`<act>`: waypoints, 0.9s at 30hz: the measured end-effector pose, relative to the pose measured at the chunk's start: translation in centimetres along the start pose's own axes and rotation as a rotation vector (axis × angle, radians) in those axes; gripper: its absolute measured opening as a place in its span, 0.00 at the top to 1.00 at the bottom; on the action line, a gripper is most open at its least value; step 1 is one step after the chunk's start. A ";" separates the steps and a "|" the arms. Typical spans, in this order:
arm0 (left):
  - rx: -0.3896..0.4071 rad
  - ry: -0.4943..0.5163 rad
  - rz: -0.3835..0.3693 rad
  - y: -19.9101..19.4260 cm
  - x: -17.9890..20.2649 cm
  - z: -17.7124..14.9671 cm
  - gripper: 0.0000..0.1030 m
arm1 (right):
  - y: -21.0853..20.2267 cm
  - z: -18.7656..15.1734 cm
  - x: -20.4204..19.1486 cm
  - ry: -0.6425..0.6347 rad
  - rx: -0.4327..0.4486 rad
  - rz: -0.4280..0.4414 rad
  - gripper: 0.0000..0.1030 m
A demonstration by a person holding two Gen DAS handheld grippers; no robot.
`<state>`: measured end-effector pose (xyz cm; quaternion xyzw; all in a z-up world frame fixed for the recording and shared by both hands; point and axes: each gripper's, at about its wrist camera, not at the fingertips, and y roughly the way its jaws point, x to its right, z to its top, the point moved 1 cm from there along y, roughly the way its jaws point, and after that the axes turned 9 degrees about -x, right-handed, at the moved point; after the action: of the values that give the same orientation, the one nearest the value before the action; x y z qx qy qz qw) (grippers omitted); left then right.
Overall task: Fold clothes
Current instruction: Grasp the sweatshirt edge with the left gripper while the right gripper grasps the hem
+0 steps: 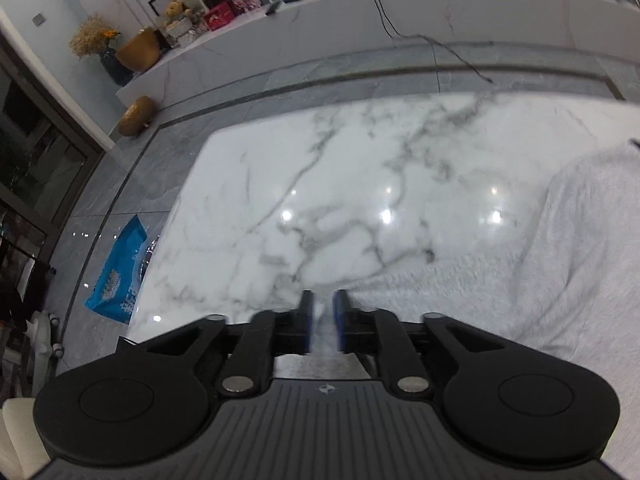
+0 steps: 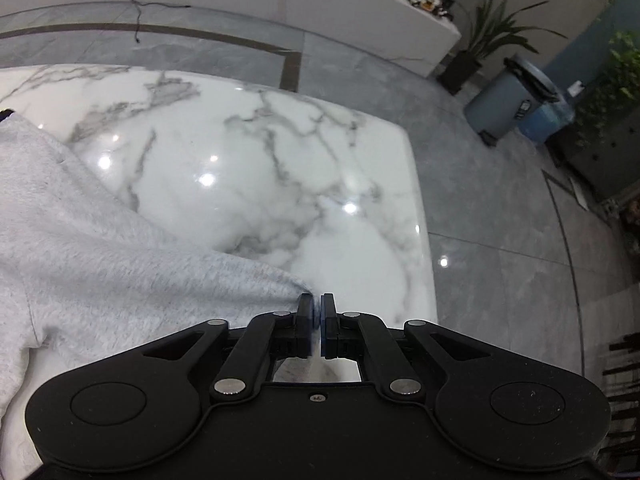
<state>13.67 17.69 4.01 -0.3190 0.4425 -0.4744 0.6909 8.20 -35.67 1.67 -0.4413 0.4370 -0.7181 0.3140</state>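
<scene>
A light grey fleece garment (image 1: 520,264) lies on a white marble table (image 1: 320,184). In the left wrist view it fills the right side, and its edge runs in between the jaws of my left gripper (image 1: 323,300), which is shut on that edge. In the right wrist view the garment (image 2: 100,264) fills the left side, and a corner of it reaches the jaws of my right gripper (image 2: 317,304), which is shut on that corner above the marble table (image 2: 280,184).
The table's left edge and grey tiled floor (image 1: 120,184) show in the left wrist view, with a blue bag (image 1: 116,272) on the floor. In the right wrist view the table's right edge drops to floor; a grey bin (image 2: 508,96) and potted plants stand beyond.
</scene>
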 end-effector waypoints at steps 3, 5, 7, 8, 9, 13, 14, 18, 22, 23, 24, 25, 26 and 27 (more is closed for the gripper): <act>0.094 -0.008 -0.046 -2.5 0.0 1.0 0.59 | -2.8 0.4 -0.6 0.007 0.082 0.042 0.85; 0.120 0.041 -0.104 -3.2 1.3 1.7 0.59 | -4.8 0.7 -1.2 0.007 0.149 0.084 0.84; 0.122 0.100 -0.175 -3.2 3.2 2.1 0.56 | -5.7 1.1 -2.8 -0.036 0.179 0.140 0.77; 0.120 0.128 -0.211 -3.0 4.3 2.2 0.54 | -5.9 1.4 -4.0 -0.057 0.191 0.154 0.71; 0.118 0.157 -0.247 -2.8 5.3 2.2 0.53 | -5.9 1.7 -5.2 -0.080 0.200 0.170 0.69; 0.106 0.211 -0.274 -0.5 9.6 2.4 0.51 | -4.3 3.2 -10.4 -0.145 0.204 0.254 0.67; 0.097 0.204 -0.267 0.2 10.2 2.5 0.51 | -3.8 3.5 -11.2 -0.149 0.203 0.280 0.67; 0.066 0.165 -0.286 2.6 11.0 2.6 0.67 | -1.8 4.7 -13.8 -0.155 0.189 0.365 0.67; 0.081 0.185 -0.302 3.6 11.1 2.7 0.90 | -0.4 5.2 -15.5 -0.180 0.186 0.358 0.69; 0.089 0.179 -0.299 3.8 11.1 2.8 0.94 | 0.0 5.3 -15.8 -0.186 0.190 0.346 0.77; 0.099 0.170 -0.298 4.0 11.1 3.1 0.95 | 0.3 5.4 -15.8 -0.181 0.195 0.346 0.80; 0.109 0.164 -0.292 4.2 11.3 3.4 0.95 | 0.4 5.6 -15.8 -0.173 0.206 0.346 0.88; 0.119 0.160 -0.284 4.5 11.5 3.8 0.95 | 0.6 5.7 -15.7 -0.165 0.216 0.345 0.88; 0.129 0.156 -0.276 4.7 11.8 4.1 0.95 | 0.8 6.0 -15.6 -0.160 0.228 0.333 0.88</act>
<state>21.06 8.37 -2.03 -0.2939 0.4156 -0.6156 0.6017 20.19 -25.05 -3.25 -0.3803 0.3937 -0.6637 0.5097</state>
